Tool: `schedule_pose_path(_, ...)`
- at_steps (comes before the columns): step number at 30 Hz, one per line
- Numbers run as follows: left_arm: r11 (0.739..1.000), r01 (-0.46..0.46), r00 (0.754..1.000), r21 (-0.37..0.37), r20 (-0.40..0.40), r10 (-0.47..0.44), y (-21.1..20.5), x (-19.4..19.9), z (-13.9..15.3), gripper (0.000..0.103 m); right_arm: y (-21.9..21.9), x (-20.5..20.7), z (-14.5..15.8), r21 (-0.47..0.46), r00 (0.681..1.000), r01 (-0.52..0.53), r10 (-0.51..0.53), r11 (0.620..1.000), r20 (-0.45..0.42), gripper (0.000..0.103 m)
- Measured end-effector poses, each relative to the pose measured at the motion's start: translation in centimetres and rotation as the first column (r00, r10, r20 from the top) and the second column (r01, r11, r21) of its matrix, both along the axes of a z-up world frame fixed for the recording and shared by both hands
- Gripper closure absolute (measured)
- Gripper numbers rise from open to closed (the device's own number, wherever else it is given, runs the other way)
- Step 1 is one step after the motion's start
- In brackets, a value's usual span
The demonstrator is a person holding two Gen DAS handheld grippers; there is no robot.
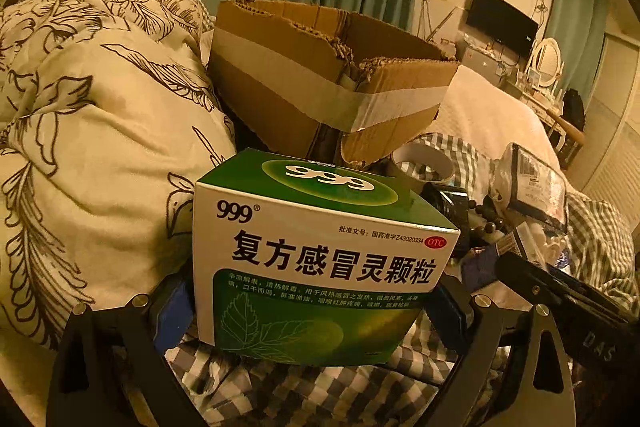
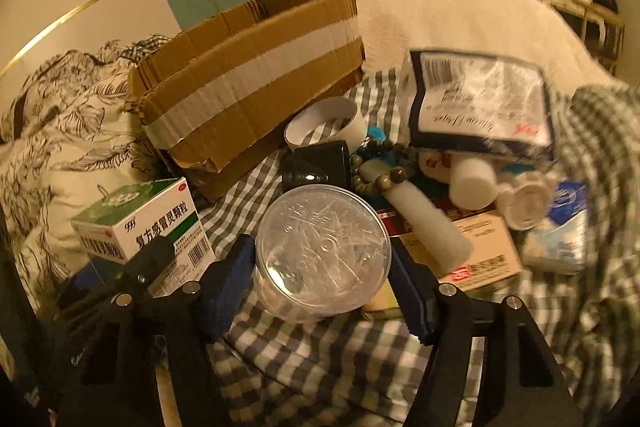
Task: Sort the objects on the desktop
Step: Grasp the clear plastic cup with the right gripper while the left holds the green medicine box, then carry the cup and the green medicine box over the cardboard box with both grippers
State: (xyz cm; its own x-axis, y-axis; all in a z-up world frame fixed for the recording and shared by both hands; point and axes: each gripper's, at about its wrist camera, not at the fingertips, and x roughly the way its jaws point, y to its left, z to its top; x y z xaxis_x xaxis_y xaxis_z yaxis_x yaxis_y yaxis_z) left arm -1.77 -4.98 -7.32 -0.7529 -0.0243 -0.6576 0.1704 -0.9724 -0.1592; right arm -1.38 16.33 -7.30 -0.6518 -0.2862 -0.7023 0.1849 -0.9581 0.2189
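My left gripper [image 1: 312, 311] is shut on a green and white 999 medicine box [image 1: 320, 259] and holds it above the checked cloth, in front of the open cardboard box [image 1: 320, 79]. The medicine box also shows in the right wrist view [image 2: 148, 223], with the left gripper on it. My right gripper [image 2: 324, 275] is shut on a clear round plastic container [image 2: 322, 251], held just above the cloth. The cardboard box [image 2: 252, 83] stands behind it, to the left.
On the checked cloth [image 2: 304, 339] lie a white tape ring [image 2: 326, 123], a black object [image 2: 316, 165], a bead bracelet [image 2: 380, 167], white bottles [image 2: 472, 183], a white cylinder [image 2: 428, 227], a flat medicine carton [image 2: 480, 247], a wrapped packet [image 2: 480, 99]. A floral duvet [image 1: 92, 131] lies left.
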Motion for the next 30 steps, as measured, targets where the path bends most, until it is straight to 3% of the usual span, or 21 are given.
schedule_pose_path(5, 1.000, 0.011, 0.999, -0.005, -0.037, -0.012, 0.2, 1.1, 1.2, 0.005, 0.5, 2.3, 1.8, 0.055, 0.998, 0.006, -0.002, 0.998, -0.067, 0.039)
schedule_pose_path(17, 0.998, 0.058, 0.994, -0.017, -0.095, -0.059, 1.0, 2.5, 3.8, 0.005, 0.4, 5.5, 4.9, 0.132, 0.990, 0.033, -0.015, 0.991, -0.137, 0.039)
schedule_pose_path(30, 0.997, 0.076, 0.980, -0.016, -0.185, -0.078, 0.5, 3.1, 9.4, 0.005, -0.1, 7.3, 10.5, 0.118, 0.967, 0.026, 0.005, 0.993, -0.254, 0.041)
